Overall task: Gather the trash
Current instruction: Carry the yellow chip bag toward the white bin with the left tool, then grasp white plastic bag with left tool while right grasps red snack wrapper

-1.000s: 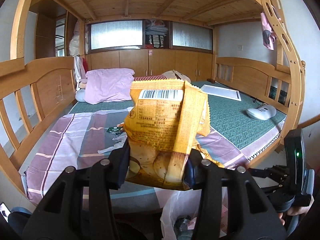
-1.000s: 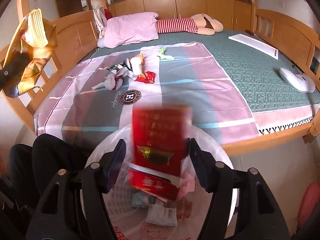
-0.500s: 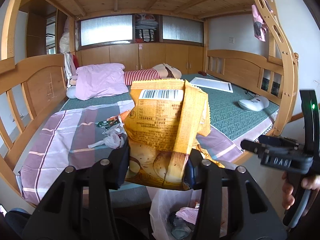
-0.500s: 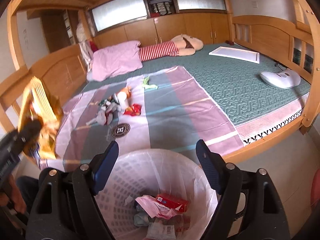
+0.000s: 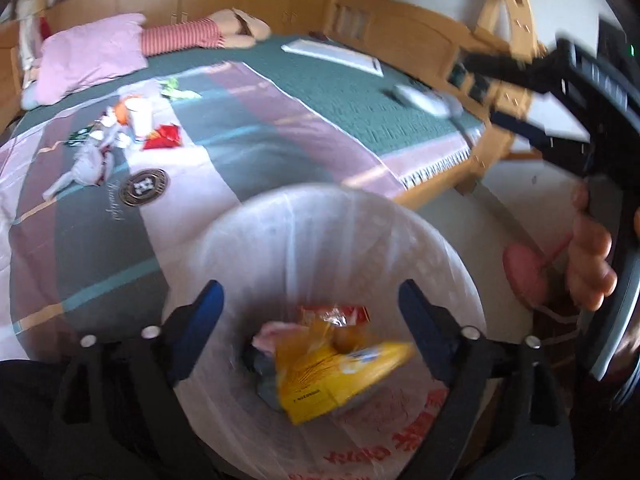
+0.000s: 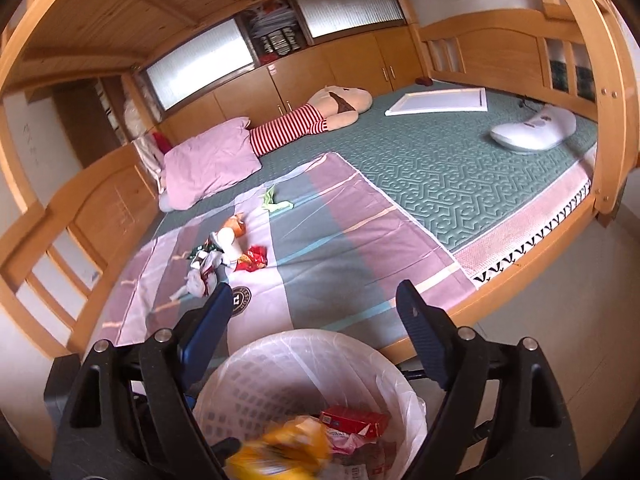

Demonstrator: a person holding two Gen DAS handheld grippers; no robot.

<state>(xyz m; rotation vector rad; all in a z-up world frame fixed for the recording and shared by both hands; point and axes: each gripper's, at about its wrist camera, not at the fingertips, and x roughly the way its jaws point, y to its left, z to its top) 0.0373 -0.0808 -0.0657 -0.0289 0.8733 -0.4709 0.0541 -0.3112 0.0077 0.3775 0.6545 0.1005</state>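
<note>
The left gripper (image 5: 310, 316) hangs over the white plastic-lined waste basket (image 5: 448, 256), jaws opening and free of the yellow crinkled snack bag (image 5: 332, 376), which lies inside. The right gripper (image 6: 314, 314) opens too, empty. More wrappers (image 6: 224, 256) lie on the striped bedsheet (image 6: 340, 248).

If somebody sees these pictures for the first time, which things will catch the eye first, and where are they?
First comes the yellow snack bag, blurred, inside the lined trash bin at the bottom, between the opening fingers of the left hand-held gripper, which do not touch it. Next is the cluster of litter on the striped sheet of the wooden bed, to the left.
</note>
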